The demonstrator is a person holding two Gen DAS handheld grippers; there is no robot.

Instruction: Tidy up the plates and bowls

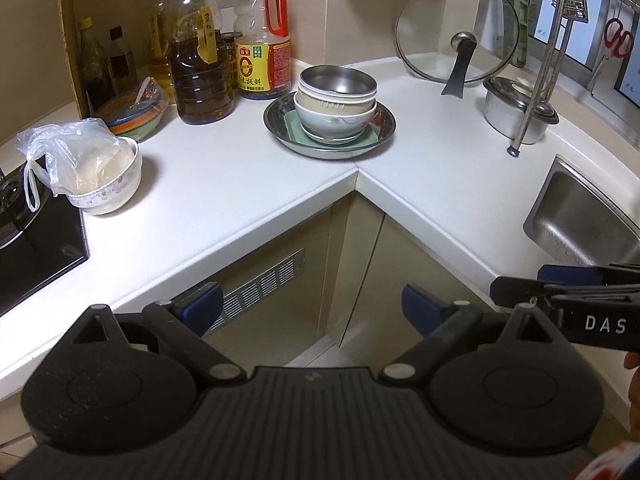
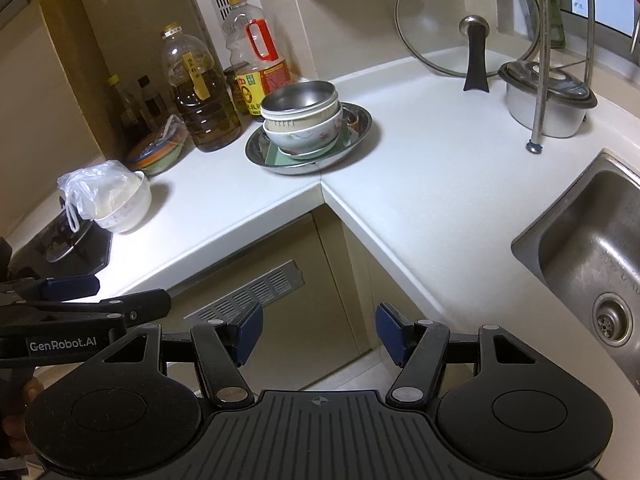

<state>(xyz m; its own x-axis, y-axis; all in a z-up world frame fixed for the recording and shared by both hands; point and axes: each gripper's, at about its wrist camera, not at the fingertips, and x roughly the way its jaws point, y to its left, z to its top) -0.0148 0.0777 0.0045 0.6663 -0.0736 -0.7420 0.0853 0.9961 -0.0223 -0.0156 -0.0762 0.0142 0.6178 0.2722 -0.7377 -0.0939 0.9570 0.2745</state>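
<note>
1. We hold the left gripper out in front of the counter's inner corner, its blue pads spread wide with nothing between them.
2. Our right gripper hangs just beside it (each one shows at the edge of the other's view), also parted and gripping nothing.
3. Well ahead of both claws, on the white counter, sits the steel plate; it carries a green square dish, and on that a stack of bowls topped by a steel one.
4. Ahead and far left of the left claw, a floral bowl holds a plastic bag.
5. Right of the right claw lies the sink; beyond it stands a lidded pot.
</note>
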